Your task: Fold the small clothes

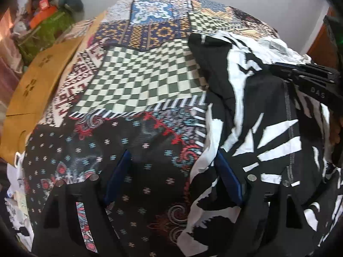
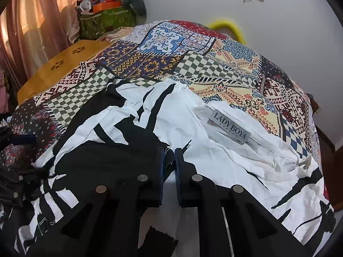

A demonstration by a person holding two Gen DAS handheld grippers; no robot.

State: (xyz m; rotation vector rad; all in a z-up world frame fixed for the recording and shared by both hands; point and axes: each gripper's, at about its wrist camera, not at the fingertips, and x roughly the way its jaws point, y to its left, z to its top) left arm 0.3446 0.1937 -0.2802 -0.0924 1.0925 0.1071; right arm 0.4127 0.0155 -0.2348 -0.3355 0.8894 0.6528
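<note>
A black-and-white patterned garment (image 2: pixel 133 117) lies crumpled on the patchwork bedspread (image 2: pixel 225 70), its grey "LADY BOYA" label (image 2: pixel 231 128) facing up. My right gripper (image 2: pixel 169 167) is shut on a fold of the garment near its middle. In the left wrist view the same garment (image 1: pixel 257 117) lies on the right. My left gripper (image 1: pixel 173 184) is open and empty, its right finger (image 1: pixel 230 182) against the garment's left edge, its left finger over the bedspread (image 1: pixel 139 75). The right gripper (image 1: pixel 300 72) shows at the far right on the cloth.
A tan wooden board (image 2: pixel 64 64) lies along the bed's left edge. A green box with clutter (image 2: pixel 107 19) and pink curtains (image 2: pixel 32 21) stand beyond it. A yellow curved object (image 2: pixel 229 27) sits behind the bed against the white wall.
</note>
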